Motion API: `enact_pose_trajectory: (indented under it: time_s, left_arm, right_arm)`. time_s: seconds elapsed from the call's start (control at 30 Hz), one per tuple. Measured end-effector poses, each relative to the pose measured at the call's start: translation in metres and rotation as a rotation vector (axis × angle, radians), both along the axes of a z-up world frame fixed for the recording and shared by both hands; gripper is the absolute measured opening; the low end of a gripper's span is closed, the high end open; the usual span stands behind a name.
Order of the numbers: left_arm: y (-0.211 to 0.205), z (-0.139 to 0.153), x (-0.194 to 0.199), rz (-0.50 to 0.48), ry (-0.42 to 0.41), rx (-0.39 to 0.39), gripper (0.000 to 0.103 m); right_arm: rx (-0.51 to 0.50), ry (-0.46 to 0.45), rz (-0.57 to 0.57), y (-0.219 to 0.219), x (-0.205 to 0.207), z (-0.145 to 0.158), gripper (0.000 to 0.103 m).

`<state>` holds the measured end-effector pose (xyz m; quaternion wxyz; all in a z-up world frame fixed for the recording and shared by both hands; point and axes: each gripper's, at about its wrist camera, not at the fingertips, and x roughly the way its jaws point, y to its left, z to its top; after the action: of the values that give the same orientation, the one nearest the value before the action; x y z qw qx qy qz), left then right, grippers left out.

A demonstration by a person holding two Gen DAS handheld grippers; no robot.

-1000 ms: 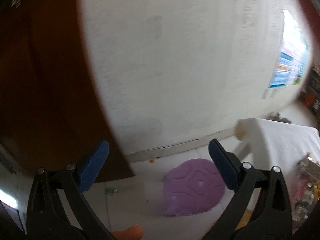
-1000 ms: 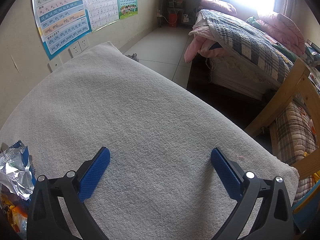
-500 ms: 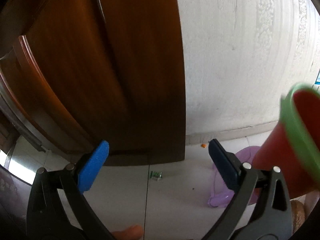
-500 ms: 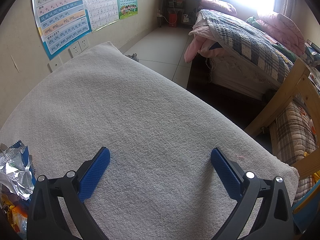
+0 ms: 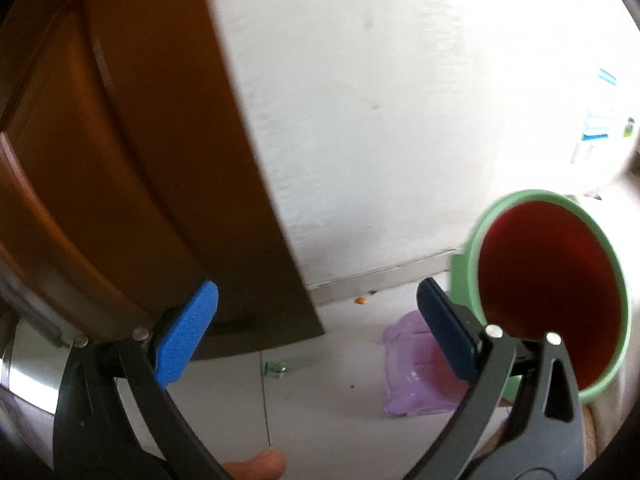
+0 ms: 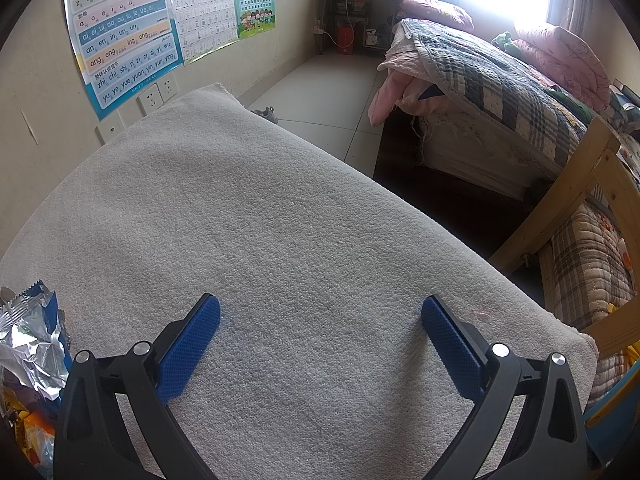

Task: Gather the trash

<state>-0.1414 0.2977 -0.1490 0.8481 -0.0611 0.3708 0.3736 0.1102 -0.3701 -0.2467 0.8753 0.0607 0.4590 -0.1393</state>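
Round bin point(image 5: 548, 280) with green rim and smooth red inside, tipped toward the camera, nothing visible in it, just right of left gripper point(image 5: 316, 328), spread wide and holding nothing. Right gripper point(image 6: 320, 344) equally wide, bare, over nubby grey cloth point(image 6: 280, 208). Crinkled foil wrappers point(image 6: 28, 336) at far left.

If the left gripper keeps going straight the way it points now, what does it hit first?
Probably the white wall near its base. The left gripper is open with nothing between its fingers; the door lies left of the line and the bin right. Depth is unclear.
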Motion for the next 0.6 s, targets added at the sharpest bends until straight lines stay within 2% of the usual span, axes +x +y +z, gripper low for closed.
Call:
enact_pose_trajectory:
  time_s: [0.2,0.33,0.6]
  left_arm:
    - [-0.032,0.01,0.023,-0.083,-0.015,-0.024,0.098]
    - [-0.071,0.028,0.045,-0.189,-0.039,-0.026,0.098]
    - [-0.144,0.064,0.052,-0.364,-0.091,0.004,0.098]
  right_arm:
    - [0.0,0.0,-0.001,0.0,0.0,0.0,0.097]
    - [0.0,0.001,-0.002,0.0,0.0,0.0,0.097]
    - [0.001,0.017,0.018,-0.001,0.0,0.001,0.096]
